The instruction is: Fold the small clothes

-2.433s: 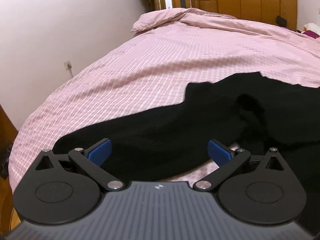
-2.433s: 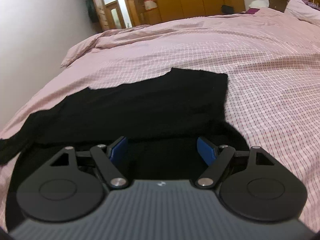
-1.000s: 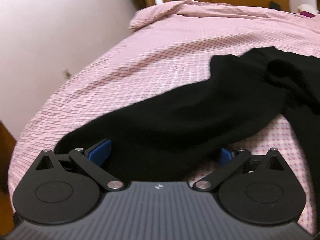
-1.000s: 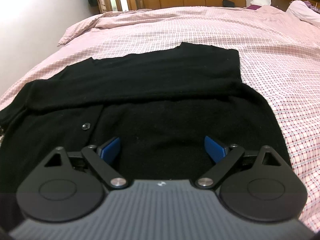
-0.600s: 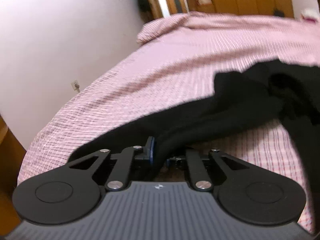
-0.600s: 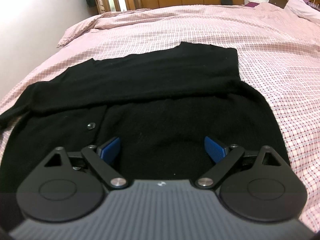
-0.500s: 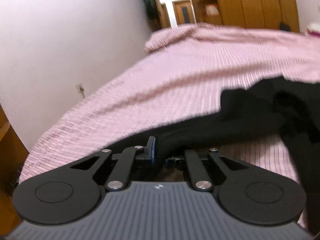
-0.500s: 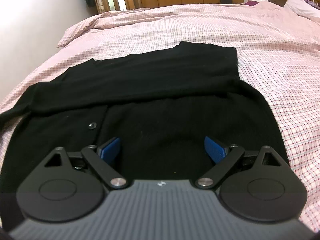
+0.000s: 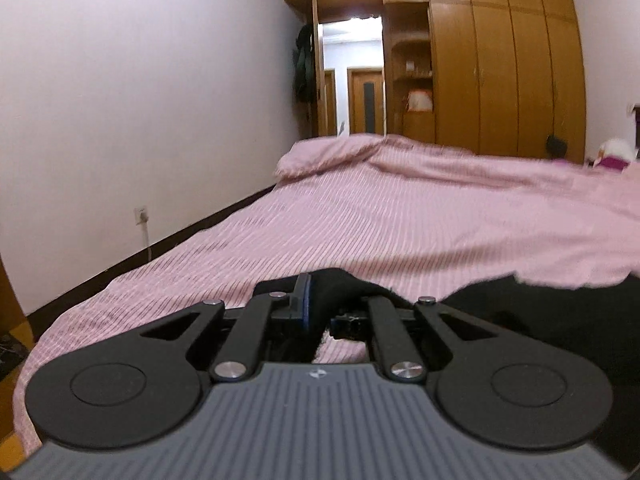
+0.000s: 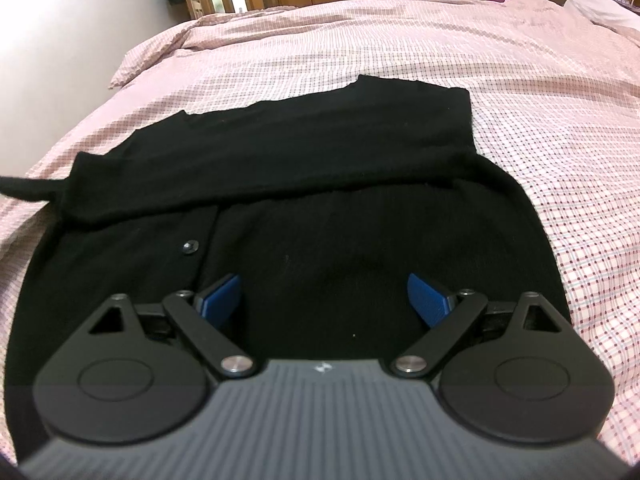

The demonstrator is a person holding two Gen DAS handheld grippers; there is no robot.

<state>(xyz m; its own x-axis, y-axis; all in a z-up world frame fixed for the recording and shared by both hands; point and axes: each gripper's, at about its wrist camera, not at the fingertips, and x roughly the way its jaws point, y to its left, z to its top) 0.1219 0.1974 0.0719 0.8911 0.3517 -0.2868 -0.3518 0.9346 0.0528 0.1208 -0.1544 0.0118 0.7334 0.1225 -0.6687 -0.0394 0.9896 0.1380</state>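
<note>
Pink checked bedspread point(image 10: 520, 80) carries a black cardigan point(image 10: 320, 168), spread flat. Left gripper point(image 9: 320, 308) is clamped on its sleeve end point(image 9: 340, 288); right gripper point(image 10: 324, 296) hovers wide open, empty. Soft, light knit likely sags, so edges and corners look the best hold.

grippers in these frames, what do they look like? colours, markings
Both match. The left gripper and the right gripper each have matte black linkage arms with silver pivot pins, round black side discs, blue finger pads, and a grey ribbed body with a small white logo. No cables visible.
</note>
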